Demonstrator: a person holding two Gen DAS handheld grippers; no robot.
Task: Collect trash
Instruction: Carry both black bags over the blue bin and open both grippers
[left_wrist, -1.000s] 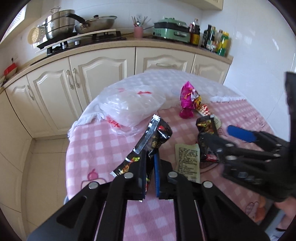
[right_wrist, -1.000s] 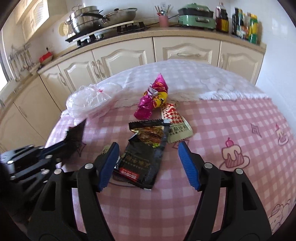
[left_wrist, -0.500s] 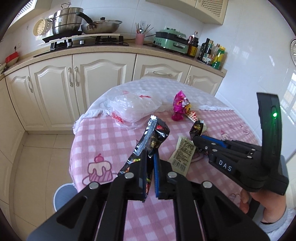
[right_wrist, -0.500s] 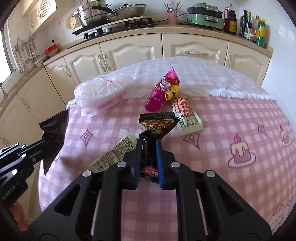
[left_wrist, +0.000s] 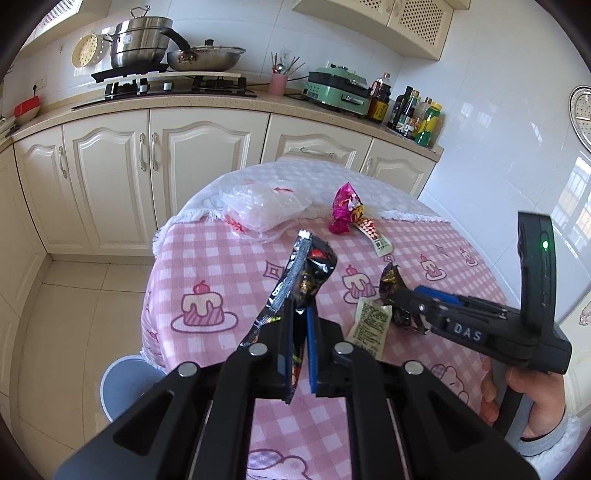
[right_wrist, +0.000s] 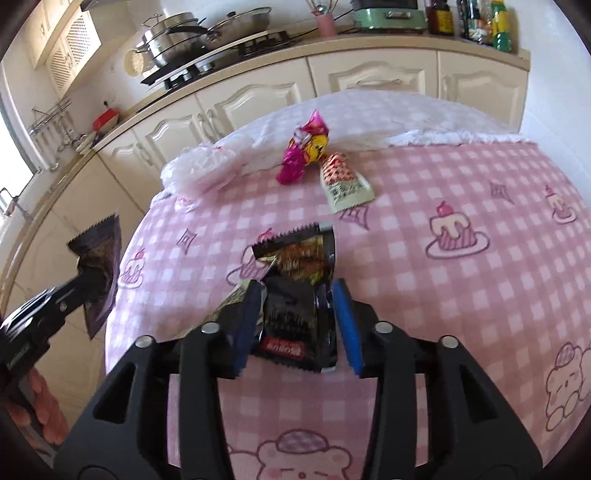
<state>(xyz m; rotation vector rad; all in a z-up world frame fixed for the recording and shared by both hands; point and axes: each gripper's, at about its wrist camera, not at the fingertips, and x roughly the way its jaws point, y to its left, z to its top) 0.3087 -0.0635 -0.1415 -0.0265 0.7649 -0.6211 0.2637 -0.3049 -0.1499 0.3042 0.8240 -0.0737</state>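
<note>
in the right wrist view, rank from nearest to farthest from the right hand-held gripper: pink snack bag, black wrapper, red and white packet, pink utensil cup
1. black wrapper, between the opening jaws of the right hand-held gripper
2. red and white packet, mid-table, slightly right
3. pink snack bag, just behind it, to its left
4. pink utensil cup, far back on the counter

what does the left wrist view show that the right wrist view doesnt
Only the left wrist view: a grey bin on the floor by the table, and the hand holding the right gripper. Only the right wrist view: the right gripper's jaws opening, a black wrapper between them. Both: the left gripper shut on a dark wrapper, the pink wrapper, the plastic bag.
</note>
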